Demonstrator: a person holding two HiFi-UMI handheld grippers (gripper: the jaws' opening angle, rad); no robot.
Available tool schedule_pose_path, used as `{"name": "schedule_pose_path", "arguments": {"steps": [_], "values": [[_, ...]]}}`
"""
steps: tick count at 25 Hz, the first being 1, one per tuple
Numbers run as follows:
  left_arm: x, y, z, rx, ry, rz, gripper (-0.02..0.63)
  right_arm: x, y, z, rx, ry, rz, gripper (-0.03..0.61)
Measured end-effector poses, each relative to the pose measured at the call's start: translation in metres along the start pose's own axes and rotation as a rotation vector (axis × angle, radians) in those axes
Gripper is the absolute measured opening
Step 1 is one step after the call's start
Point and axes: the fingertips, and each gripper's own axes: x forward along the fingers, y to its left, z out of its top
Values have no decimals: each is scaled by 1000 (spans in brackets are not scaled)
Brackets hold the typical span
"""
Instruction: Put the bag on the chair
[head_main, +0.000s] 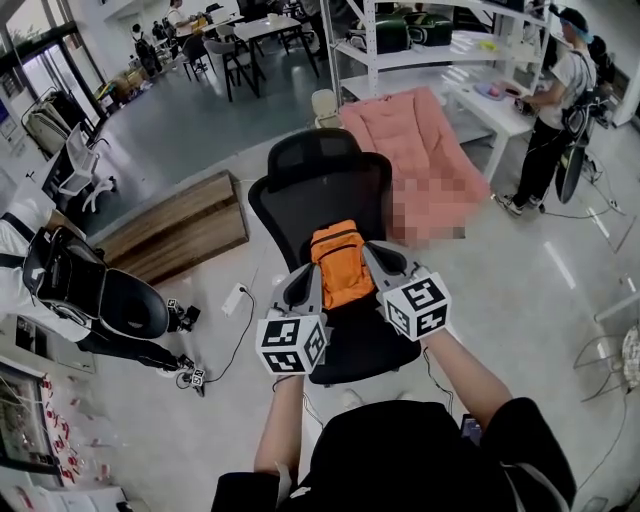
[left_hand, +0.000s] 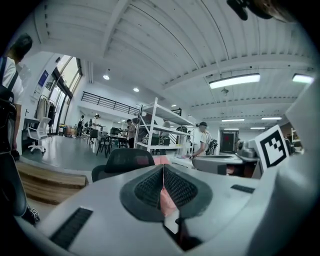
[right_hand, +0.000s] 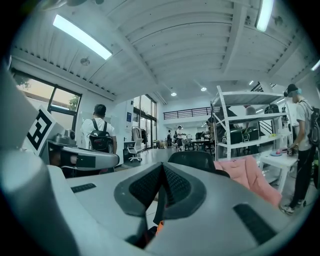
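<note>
Gripping the orange bag (head_main: 340, 265) from either side, the left gripper (head_main: 312, 275) and the right gripper (head_main: 370, 255) hold it upright over the seat of the black office chair (head_main: 318, 175), just in front of the backrest. Whether the bag's base touches the seat cannot be told from the head view.

The left gripper view shows its jaws pressed together on a thin fold of pinkish-orange bag fabric (left_hand: 167, 200) caught between the ribbed pads (left_hand: 150, 186). The right gripper view shows its jaws equally closed, pinching a dark strap (right_hand: 159, 202), with a scrap of orange showing below it.

As for print, each gripper carries a marker cube (head_main: 292, 343) with bold black-and-white square patterns on its faces; these are codes, not letters. The bag shows no readable label from above, only dark trim along its top and pocket. A blue sign (left_hand: 42, 78) hangs on the far wall by the windows, too small to read.

Beyond the chair, a pink cushion (head_main: 420, 160) lies beside white shelving (head_main: 400, 50), which holds dark cases. A low wooden platform (head_main: 175, 230) sits to the left of the chair, and a person (head_main: 555, 110) stands at a white table on the right.
</note>
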Motion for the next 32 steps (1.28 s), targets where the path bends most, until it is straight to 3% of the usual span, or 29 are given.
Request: {"name": "schedule_pose_path", "arguments": {"steps": [10, 32], "values": [[-8, -33, 3, -4, -10, 18, 12, -31, -11, 6, -5, -9, 7, 2], [-18, -51, 2, -2, -9, 45, 12, -50, -16, 10, -6, -18, 13, 2]]}}
